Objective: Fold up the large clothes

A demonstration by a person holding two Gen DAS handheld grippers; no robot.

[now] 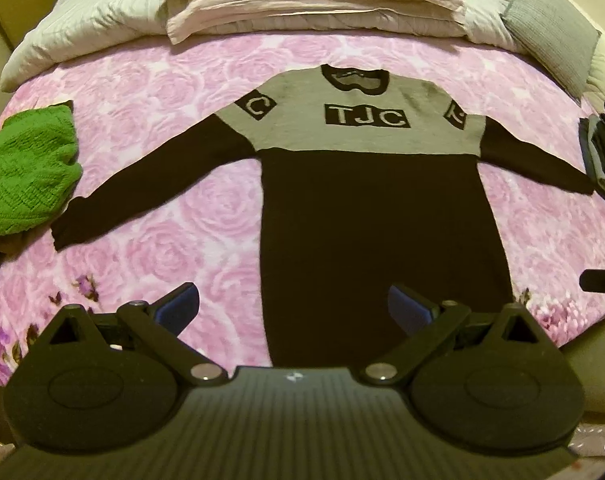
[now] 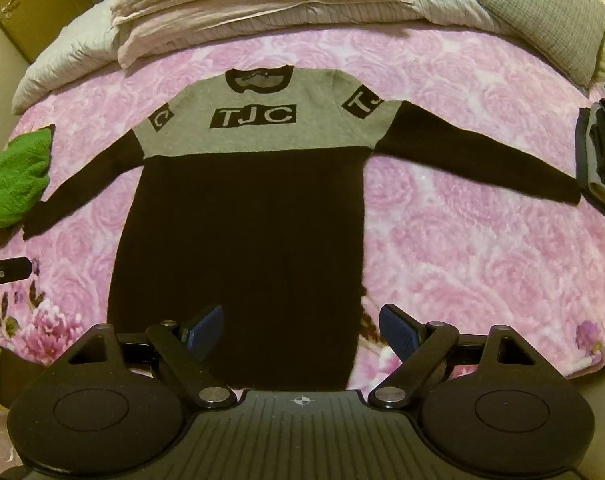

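The sweater (image 1: 366, 208) is laid flat mid-bed, sleeves spread — ready for folding; both grippers (image 1: 294, 308) (image 2: 300, 330) are held spread, empty, above its hem.

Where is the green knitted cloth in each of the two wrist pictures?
Left wrist view: green knitted cloth at the left edge, beside the cuff of the sweater.
Right wrist view: green knitted cloth again at the left edge, smaller, above that cuff.
Shared landmark: the TJC patch on the sweater's grey chest.
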